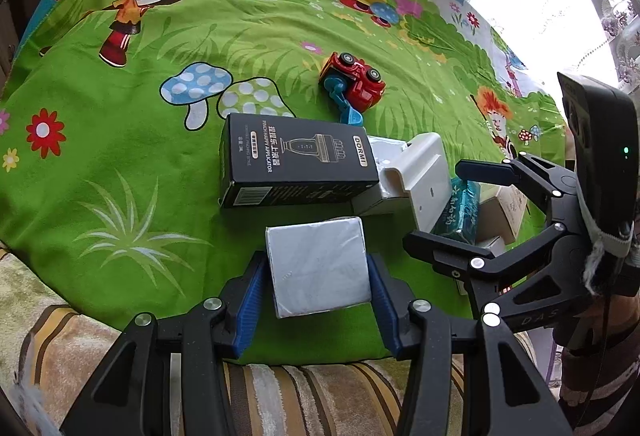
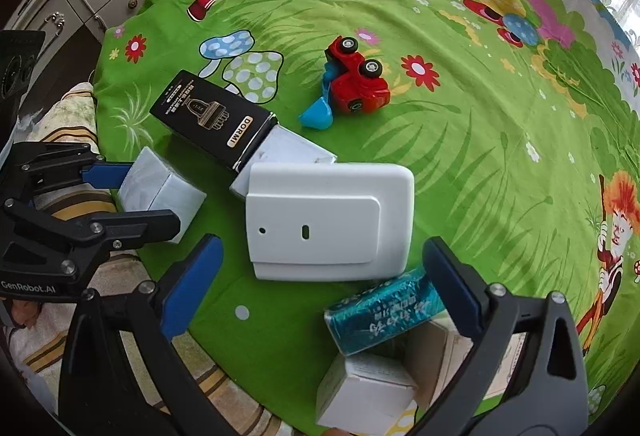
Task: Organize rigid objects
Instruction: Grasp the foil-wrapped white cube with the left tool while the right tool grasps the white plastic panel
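right hand-held gripper [image 2: 324,288]: jaws apart | white casing [image 2: 328,220] ahead | teal packet [image 2: 384,312] between

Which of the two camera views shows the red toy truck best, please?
The right wrist view shows the red toy truck best: it lies on its side there, with both wheels and the blue scoop plain to see. The left wrist view shows the same truck smaller and farther off, behind the black box.

Open green sheet [image 2: 460,156] is left beyond the toy truck [image 2: 354,84], while the near edge is crowded by the black box [image 2: 212,118], white case [image 2: 328,220] and teal packet [image 2: 384,310]
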`<state>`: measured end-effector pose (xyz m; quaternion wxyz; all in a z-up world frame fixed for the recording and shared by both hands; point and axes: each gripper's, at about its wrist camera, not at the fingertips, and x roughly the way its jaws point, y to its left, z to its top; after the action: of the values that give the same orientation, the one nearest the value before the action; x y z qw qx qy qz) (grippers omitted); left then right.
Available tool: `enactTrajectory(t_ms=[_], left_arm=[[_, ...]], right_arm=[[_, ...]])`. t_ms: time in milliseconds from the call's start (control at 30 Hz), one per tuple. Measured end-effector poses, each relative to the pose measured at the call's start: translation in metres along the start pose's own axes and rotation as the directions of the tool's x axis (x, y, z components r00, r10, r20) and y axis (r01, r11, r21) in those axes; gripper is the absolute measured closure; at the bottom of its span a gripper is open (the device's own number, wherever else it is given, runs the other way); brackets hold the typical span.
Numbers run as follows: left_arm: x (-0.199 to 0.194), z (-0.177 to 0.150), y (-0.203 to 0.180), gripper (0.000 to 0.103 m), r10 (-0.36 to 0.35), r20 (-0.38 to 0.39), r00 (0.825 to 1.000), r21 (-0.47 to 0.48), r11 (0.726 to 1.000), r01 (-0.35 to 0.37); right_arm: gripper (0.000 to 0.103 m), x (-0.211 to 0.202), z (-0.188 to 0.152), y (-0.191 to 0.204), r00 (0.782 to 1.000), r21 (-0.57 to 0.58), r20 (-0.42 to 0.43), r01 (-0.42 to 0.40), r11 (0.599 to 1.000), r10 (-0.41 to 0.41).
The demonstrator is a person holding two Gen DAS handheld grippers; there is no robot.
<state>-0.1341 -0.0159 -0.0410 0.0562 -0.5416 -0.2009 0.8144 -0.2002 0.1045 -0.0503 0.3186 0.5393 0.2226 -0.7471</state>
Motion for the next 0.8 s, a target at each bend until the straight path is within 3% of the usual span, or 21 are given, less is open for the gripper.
enactTrajectory(t_ms=[233,300,333,500,800], left_arm=[[0.0,-0.002,0.002,0.053,-0.006,-0.003,1.0,-0.001,1.0,0.006],[0.001,-0.001,0.002,0.053,-0.008,-0.003,1.0,-0.004,1.0,0.008],[0.001,-0.001,0.002,0.053,-0.009,-0.003,1.0,-0.005,1.0,0.009],[0.002,-0.001,0.002,0.053,-0.009,-0.003,1.0,-0.005,1.0,0.009],[-0.009,-0.004,-0.001,0.053,-0.024,0.044,0.999,0.013,1.0,0.023]], right_arm=[[0.002,0.01,0.005,-0.006,1.0,-0.003,-0.022,-0.007,1.0,0.007],[0.007,0.008,0.004,-0.006,1.0,-0.009,-0.01,-0.008,1.0,0.008],[0.016,0.008,0.004,-0.005,1.0,-0.013,-0.014,-0.015,1.0,0.015],[0.017,0.002,-0.003,-0.008,1.0,-0.009,0.002,0.0,1.0,0.0],[0.017,-0.042,-0.012,-0.007,0.991,0.066,0.128,0.028,0.997,-0.036]])
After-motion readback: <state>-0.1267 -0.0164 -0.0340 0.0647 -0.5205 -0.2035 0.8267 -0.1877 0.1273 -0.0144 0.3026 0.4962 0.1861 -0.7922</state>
